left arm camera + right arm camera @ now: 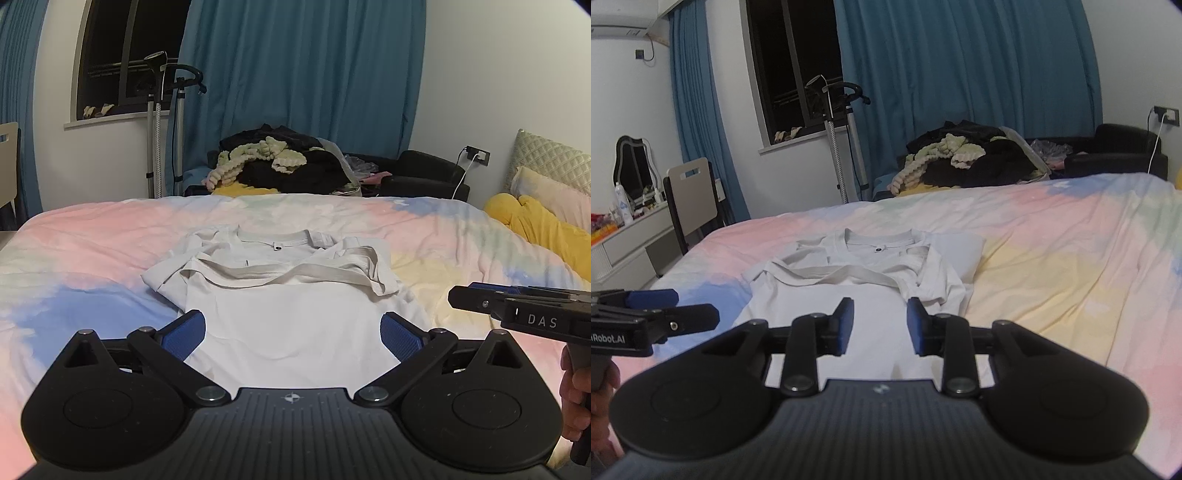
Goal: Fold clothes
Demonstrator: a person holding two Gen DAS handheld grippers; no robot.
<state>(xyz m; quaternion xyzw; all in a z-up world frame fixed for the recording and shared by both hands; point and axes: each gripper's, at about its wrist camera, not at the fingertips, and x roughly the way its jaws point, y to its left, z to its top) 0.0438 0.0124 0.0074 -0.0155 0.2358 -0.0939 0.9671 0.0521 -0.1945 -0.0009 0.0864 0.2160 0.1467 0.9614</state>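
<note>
A white T-shirt (291,317) lies on the pastel bedspread (92,251), collar at the far end, both sleeves folded in across the chest. My left gripper (293,334) is open wide and empty, above the shirt's near hem. My right gripper (881,325) is open with a narrower gap and empty, above the shirt (864,295) near its hem. The right gripper shows side-on at the right of the left wrist view (458,295). The left gripper shows at the left of the right wrist view (701,314).
A pile of dark and pale green clothes (280,162) sits beyond the far edge of the bed. Yellow and quilted pillows (543,221) lie at the right. A garment steamer stand (162,122), a chair (690,195) and a dresser (624,240) stand at the left.
</note>
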